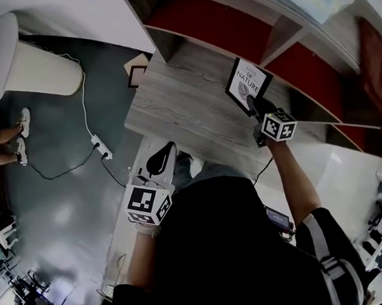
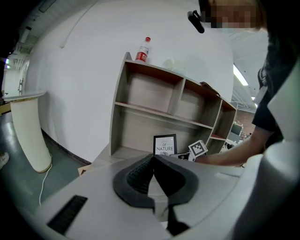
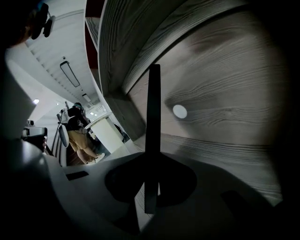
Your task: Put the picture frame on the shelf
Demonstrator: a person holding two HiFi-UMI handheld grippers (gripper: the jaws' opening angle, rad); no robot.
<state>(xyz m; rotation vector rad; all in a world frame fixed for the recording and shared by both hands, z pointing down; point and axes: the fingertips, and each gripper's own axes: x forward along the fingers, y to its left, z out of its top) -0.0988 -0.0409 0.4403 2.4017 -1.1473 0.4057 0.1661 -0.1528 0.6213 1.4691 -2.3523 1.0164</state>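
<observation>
Gripping picture frame [image 1: 246, 83] edge within wide shelf [image 1: 188, 109]

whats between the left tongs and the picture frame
Just bare grey wood surface, as the head view shows: nothing sits between the left tongs and the picture frame, which the right tongs grip.

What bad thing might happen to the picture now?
1. The right gripper pinches the picture frame only by its thin edge, so the frame might twist or slip out of the jaws.
2. The frame stands upright at the bottom shelf board, and no prop behind it is visible. If it is let go before it leans on something, it may tip over flat.
</observation>
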